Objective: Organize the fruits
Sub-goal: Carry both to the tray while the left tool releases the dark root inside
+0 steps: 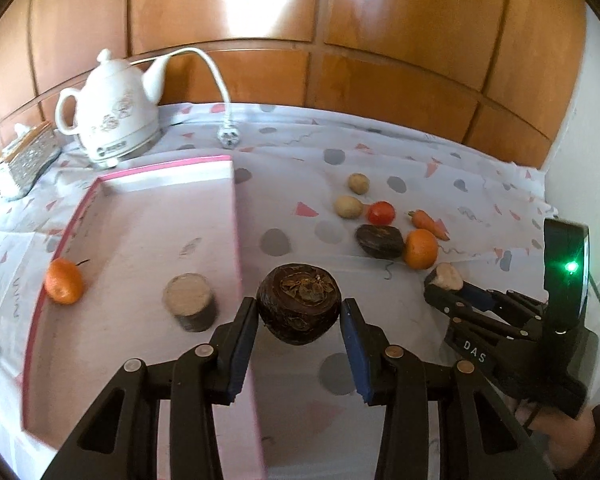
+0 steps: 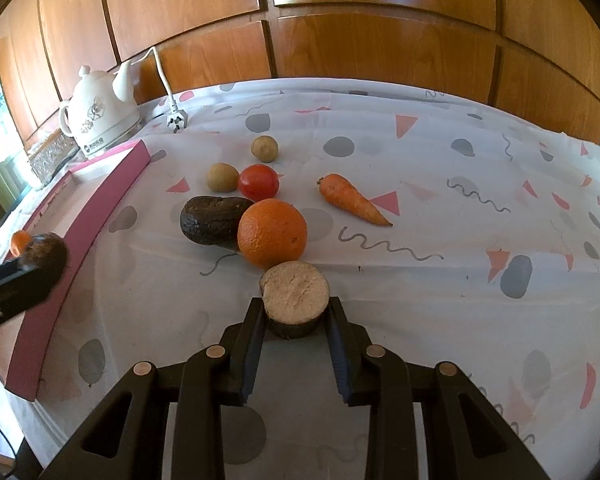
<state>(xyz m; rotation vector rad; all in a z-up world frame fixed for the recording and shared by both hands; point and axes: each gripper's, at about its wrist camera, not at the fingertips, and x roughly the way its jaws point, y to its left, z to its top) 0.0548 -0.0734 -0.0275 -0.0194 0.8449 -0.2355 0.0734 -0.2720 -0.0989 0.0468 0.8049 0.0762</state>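
Wood panelling backs a table spread with a white cloth (image 2: 420,208) printed with grey dots and pink triangles. At the front, the left gripper (image 1: 299,312) clamps a dark brown round fruit (image 1: 299,303) between its blue pads, holding it off the surface right over the near wall of the pink tray (image 1: 236,216). Inside that tray lie a small orange (image 1: 63,281) by the left wall and a cut stub with a pale face (image 1: 189,301), just left of the held fruit.

To the right, the right gripper (image 2: 296,312) is closed on a second cut piece with a pale face (image 2: 295,294), its dark rind pinched between the pads; whether it rests on the cloth cannot be told. Directly beyond it sits a large orange (image 2: 272,233), which appears to touch both the cut piece and a dark oblong fruit (image 2: 214,219) on its left. Farther back come a red tomato (image 2: 259,181), two small potatoes (image 2: 222,177) (image 2: 264,148), and a carrot (image 2: 352,199) lying apart to the right.

At the far left corner stand a white kettle (image 1: 112,116) with its loose plug (image 1: 227,136) and a glittery box (image 1: 24,164).
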